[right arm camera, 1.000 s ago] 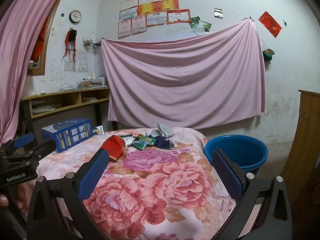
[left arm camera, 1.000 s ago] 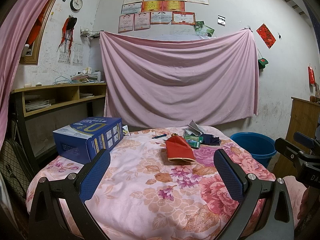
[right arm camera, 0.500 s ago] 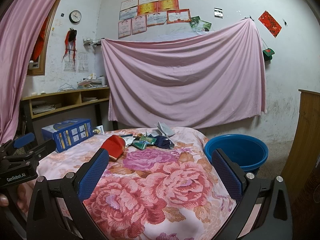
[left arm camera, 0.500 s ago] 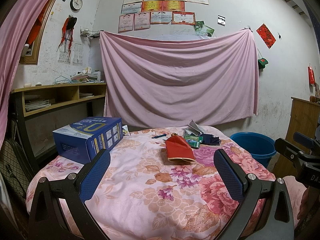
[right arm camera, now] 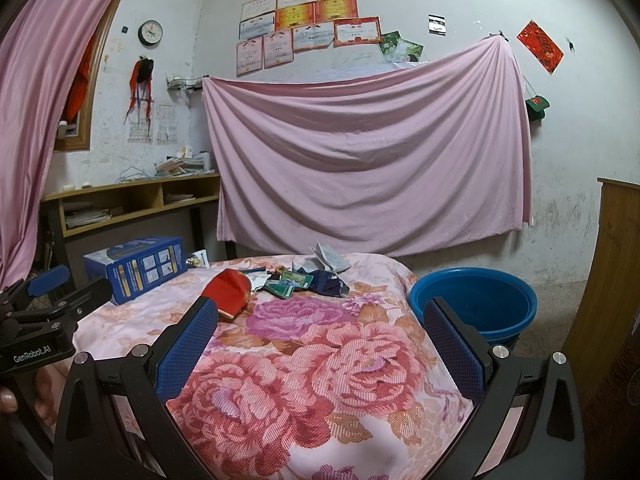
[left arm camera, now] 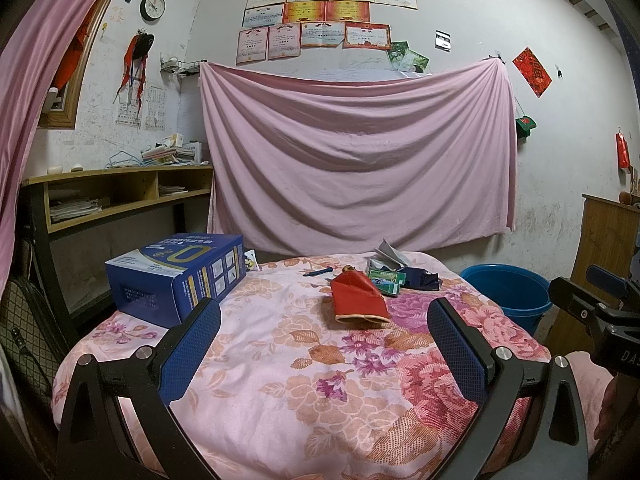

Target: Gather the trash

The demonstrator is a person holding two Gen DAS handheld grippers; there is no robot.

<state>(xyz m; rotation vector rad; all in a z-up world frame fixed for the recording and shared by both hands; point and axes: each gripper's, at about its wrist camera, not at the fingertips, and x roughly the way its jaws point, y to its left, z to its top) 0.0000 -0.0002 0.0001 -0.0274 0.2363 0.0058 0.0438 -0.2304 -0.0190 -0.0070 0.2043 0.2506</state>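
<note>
Trash pile [left arm camera: 386,276] w/ red crumpled paper wrapper [left arm camera: 358,300] lies ahead on floral-cloth counter [left arm camera: 304,372], long axis front-to-back; left tool [left arm camera: 324,332] nearer, right tool [right arm camera: 320,336] off to the side; both wide open, empty.

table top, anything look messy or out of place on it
Yes. A loose heap of trash lies at the far side of the flowered cloth: a crumpled red packet, green wrappers, a dark wrapper and torn paper. None is in the blue tub beside the table. Both grippers are open and empty.

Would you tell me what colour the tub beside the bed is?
Blue; the tub shows best in the right wrist view.
</note>
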